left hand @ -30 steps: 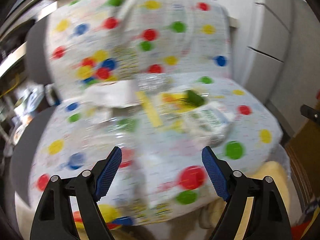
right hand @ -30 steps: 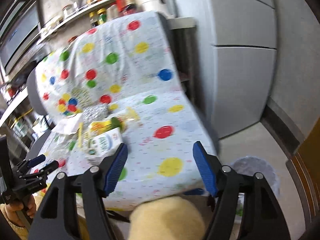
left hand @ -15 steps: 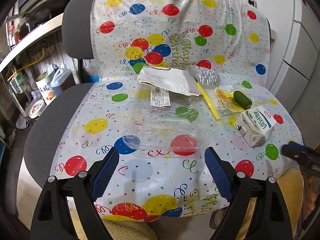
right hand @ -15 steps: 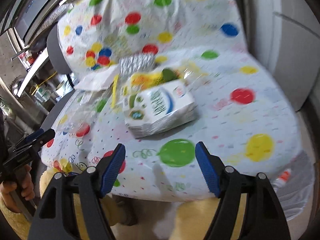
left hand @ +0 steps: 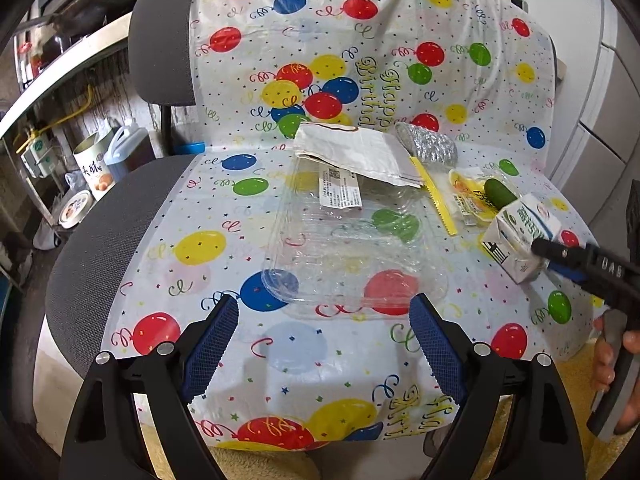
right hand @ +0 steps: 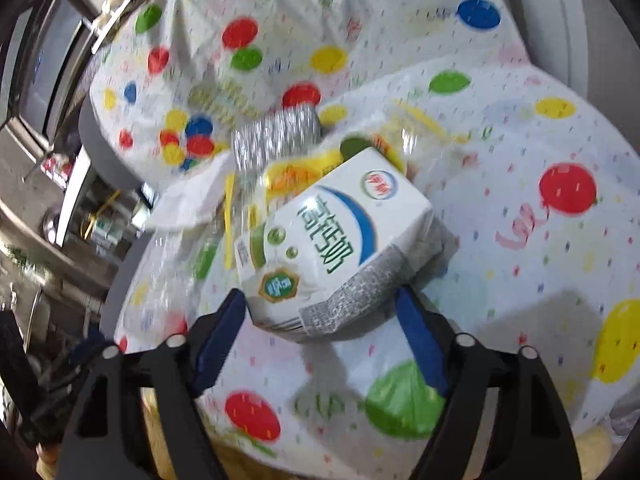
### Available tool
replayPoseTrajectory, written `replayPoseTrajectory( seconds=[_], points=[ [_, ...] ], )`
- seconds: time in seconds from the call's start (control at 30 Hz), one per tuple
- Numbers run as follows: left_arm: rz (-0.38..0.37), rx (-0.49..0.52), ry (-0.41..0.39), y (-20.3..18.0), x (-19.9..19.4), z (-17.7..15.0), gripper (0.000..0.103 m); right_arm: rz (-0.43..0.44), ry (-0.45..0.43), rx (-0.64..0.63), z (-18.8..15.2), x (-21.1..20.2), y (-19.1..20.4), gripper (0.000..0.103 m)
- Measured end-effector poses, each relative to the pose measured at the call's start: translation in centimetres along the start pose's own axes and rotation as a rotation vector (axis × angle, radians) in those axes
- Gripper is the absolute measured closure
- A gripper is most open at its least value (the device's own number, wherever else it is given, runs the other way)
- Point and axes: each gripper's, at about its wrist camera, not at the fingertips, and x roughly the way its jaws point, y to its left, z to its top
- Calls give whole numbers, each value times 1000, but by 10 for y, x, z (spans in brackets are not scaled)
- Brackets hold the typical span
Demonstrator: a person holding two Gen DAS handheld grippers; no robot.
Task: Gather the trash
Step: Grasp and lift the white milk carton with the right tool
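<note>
Trash lies on a chair covered with a balloon-print sheet. A clear plastic tray lies in the middle, just ahead of my open, empty left gripper. Behind it lie a white paper bag, a crumpled foil piece, a yellow strip and a yellow wrapper with a green item. A white milk carton lies on its side at the right; my right gripper is open, its fingers either side of the carton's near end. The carton also shows in the left wrist view.
The chair's grey back and seat edge show at the left. Tins and a jug stand on the floor under a shelf at the left. White cabinets stand at the right.
My right gripper has moved in toward the milk carton, which now sits between its open fingers. My left gripper has held nearly still in front of the clear tray.
</note>
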Motion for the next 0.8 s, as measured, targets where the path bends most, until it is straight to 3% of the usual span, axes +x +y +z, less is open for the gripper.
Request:
replayPoseTrajectory(
  seconds=[0.13,0.27,0.4,0.47,0.53,0.7,0.8],
  points=[
    [-3,6,-2,-1,2,4,16,22,-71,36,20,-4,-1,55],
    [-7,9,1,-4,5,6,16,33,-77,84,39,3,0,56],
    [-8,14,6,-6,7,6,16,-17,-34,159,50,21,-3,56],
    [-5,16,7,-6,7,7,16,-47,-33,175,51,21,-3,64],
    [-2,17,6,-5,7,7,16,-34,-34,177,48,15,-3,79],
    [8,27,0,-5,7,9,16,-57,-118,14,41,-38,14,81],
    [1,42,-3,-14,7,11,16,-152,-208,-124,34,-74,21,81]
  ],
)
